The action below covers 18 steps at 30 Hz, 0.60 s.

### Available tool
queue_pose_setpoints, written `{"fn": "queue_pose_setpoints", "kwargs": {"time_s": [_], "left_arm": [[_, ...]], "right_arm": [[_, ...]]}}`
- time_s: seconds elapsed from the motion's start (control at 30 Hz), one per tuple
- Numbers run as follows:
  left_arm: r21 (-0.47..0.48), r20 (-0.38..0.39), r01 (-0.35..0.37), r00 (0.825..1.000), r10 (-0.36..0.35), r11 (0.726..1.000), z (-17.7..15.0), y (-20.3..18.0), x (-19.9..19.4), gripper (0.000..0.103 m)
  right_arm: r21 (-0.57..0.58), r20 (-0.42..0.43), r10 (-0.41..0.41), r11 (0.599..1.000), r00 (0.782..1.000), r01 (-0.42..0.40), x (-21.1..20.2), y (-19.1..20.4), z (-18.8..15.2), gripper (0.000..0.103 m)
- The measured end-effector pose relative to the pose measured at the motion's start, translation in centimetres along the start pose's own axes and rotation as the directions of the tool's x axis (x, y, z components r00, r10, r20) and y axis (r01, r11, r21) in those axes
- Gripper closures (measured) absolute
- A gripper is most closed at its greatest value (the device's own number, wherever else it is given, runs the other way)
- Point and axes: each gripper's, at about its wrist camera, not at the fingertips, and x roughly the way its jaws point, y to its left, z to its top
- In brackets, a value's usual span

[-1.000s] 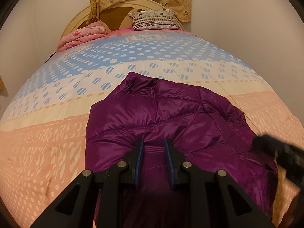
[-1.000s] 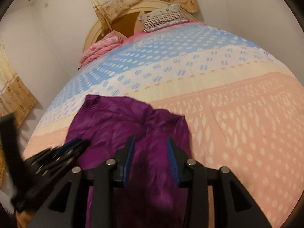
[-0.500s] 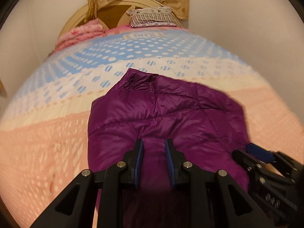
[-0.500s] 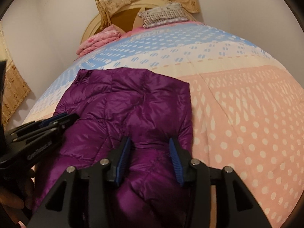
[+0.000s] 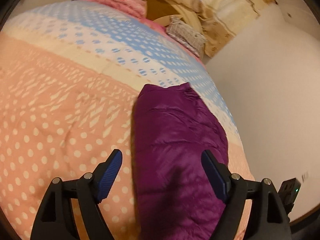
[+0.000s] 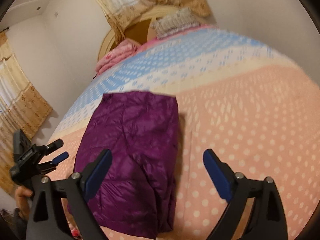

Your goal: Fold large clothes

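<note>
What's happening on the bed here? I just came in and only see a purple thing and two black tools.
A person is folding a shiny purple puffer jacket on a bed covered by a dotted pink, cream and blue quilt. They hold a two-finger tool in each hand. The jacket lies folded into a narrow bundle on the quilt. The left gripper and the right gripper both have their jaws opening, and neither grips the jacket now. A striped pillow sits at the headboard.
</note>
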Motion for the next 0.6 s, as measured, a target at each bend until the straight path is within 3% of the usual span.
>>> {"fn": "queue_pose_setpoints", "kwargs": {"time_s": [0.1, 0.23, 0.3, 0.37, 0.47, 0.6], "left_arm": [[-0.031, 0.021, 0.058, 0.998, -0.057, 0.998, 0.6, -0.1, 1.4, 0.017], [0.056, -0.034, -0.02, 0.999, 0.022, 0.998, 0.9, -1.1, 4.5, 0.015], [0.094, -0.088, -0.069, 0.993, 0.077, 0.993, 0.2, -1.5, 6.1, 0.014], [0.087, -0.097, -0.08, 0.991, 0.088, 0.993, -0.2, -1.4, 6.6, 0.011], [0.037, -0.132, -0.074, 0.988, 0.079, 0.997, -0.2, -0.3, 7.3, 0.007], [0.103, -0.117, -0.101, 0.987, 0.113, 0.99, -0.6, -1.1, 7.7, 0.007]], "right_arm": [[0.059, -0.018, 0.06, 0.997, 0.998, -0.058, 1.4, -1.2, 0.6, 0.008], [0.106, -0.078, 0.118, 0.988, 0.99, -0.109, 5.1, -2.7, 2.1, 0.008], [0.104, -0.13, 0.105, 0.99, 0.986, -0.092, 7.4, -3.1, 2.3, 0.008], [0.086, -0.167, 0.117, 0.991, 0.979, -0.104, 9.1, -3.0, 1.9, 0.007], [0.027, -0.149, 0.126, 0.992, 0.981, -0.124, 9.5, -2.1, 1.6, 0.007], [-0.013, -0.186, 0.184, 0.982, 0.965, -0.19, 10.8, -0.6, 1.5, 0.007]]}}
